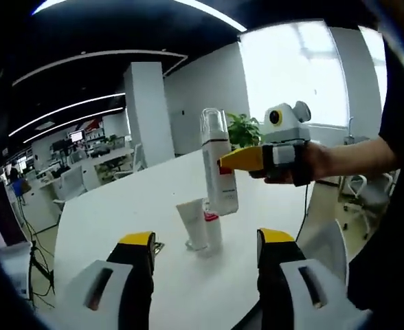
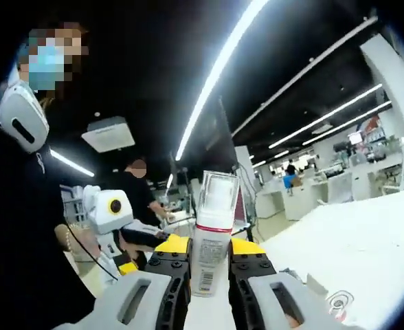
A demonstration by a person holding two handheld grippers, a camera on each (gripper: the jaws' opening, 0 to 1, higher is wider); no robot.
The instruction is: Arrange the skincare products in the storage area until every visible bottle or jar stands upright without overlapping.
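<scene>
Left gripper view: the left hand-held gripper (image 1: 205,258) hangs with jaws apart over the white table (image 1: 119,206), where a white tube (image 1: 194,223) and a small red-capped bottle (image 1: 212,230) already stand upright; the right hand-held gripper (image 1: 222,162) is clamped on the clear-capped pump bottle (image 1: 218,161), held upright in the air and not yet placed.

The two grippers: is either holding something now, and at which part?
The right gripper holds the tall white bottle by its lower body, lifted off the table. The left gripper is open, holding nothing.
</scene>
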